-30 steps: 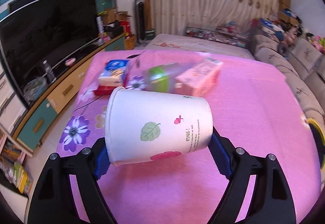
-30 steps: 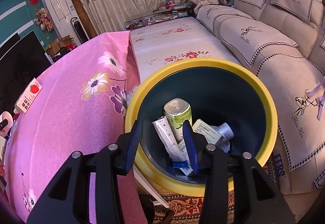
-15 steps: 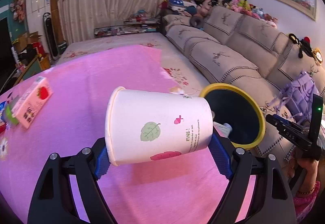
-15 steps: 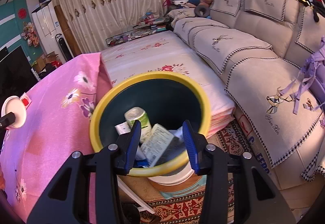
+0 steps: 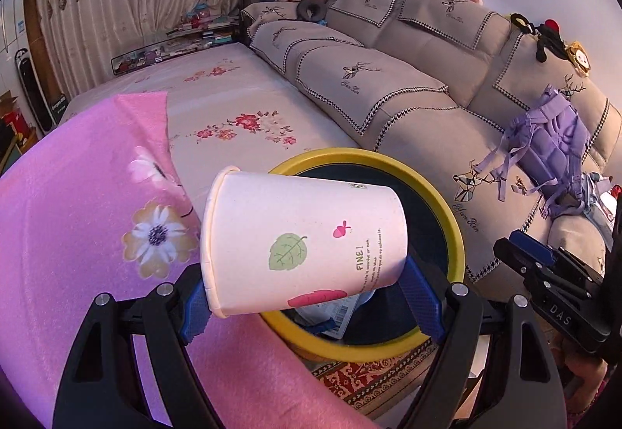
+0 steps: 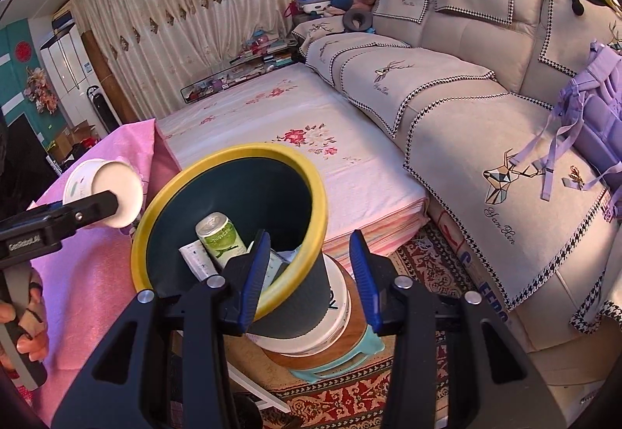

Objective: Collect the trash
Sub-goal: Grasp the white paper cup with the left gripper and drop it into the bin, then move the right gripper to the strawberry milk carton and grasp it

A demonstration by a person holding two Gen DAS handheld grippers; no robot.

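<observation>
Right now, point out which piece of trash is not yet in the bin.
The paper cup, clamped sideways in the left hand-held gripper beside the bin; the green can and cartons already lie inside.

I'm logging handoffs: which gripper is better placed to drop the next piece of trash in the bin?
Left. The left gripper is clamped on the paper cup, right beside the yellow-rimmed bin. The right gripper holds nothing, its jaws apart in front of the bin.
</observation>
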